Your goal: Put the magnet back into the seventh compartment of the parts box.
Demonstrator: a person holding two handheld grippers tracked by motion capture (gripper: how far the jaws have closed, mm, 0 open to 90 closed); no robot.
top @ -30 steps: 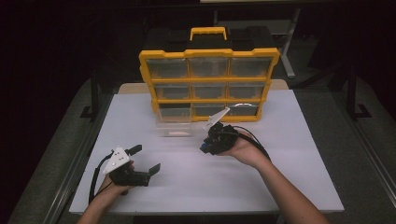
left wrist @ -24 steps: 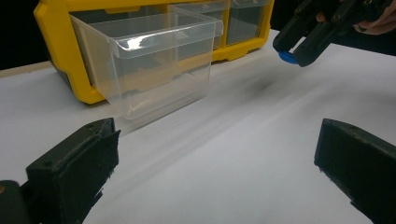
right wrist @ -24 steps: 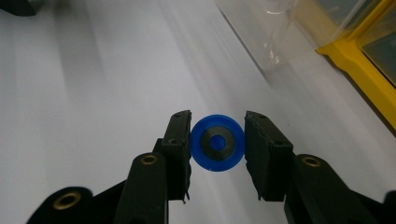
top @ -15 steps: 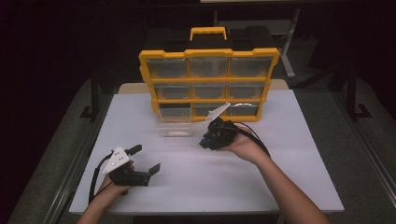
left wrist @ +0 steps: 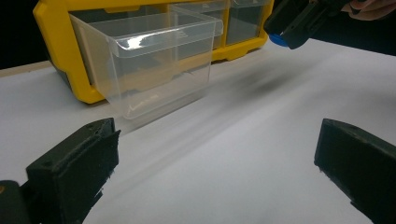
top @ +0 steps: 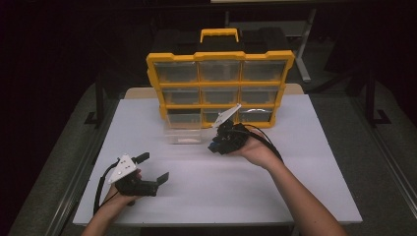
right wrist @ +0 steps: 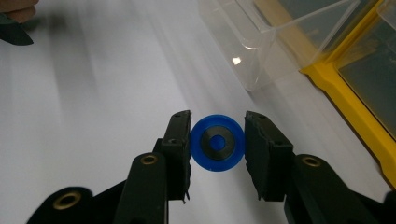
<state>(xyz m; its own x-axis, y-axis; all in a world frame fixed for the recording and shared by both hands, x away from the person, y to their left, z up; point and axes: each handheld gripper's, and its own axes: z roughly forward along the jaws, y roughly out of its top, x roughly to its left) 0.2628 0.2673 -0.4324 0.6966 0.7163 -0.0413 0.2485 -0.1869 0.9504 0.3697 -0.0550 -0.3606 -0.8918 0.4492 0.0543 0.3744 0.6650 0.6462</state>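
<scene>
Blue disc (right wrist: 217, 143), dark metal centre, sits pinched between the jaws of the right gripper (right wrist: 217, 144); both jaws press its rim, face-on to the right gripper view. In the high view the right gripper (top: 216, 145) is held above the table (top: 305, 167), near its middle, just off the front of the clear bin (top: 183, 133), tips pointing down-left. A speck of blue shows at the tips there. Left gripper view picks up the same disc (left wrist: 279, 40) at the far gripper's tip, top right, off the surface.

Left gripper (top: 155, 167): jaws spread wide, nothing between them, near the table's front-left corner. In its own view the two jaws stand at either side with bare table in the gap; whether they rest on the surface, cannot tell.

Bin stands on the table, pulled out in front of the bottom-left slot of the organiser (top: 220, 58), apart from both grippers. Its contents are hard to make out through the plastic; it looks empty in the left gripper view (left wrist: 154, 65). Right gripper view cuts the bin (right wrist: 280, 42) off at the top edge. Organiser is yellow-framed, three by three clear drawers, handle on top, upright at the table's far edge. Drawer contents too dim to read.

Table is plain white, streaked by motion blur in both gripper views. Room around it is dark; grey floor at the sides, a black stand left of the table, more furniture behind the organiser.
</scene>
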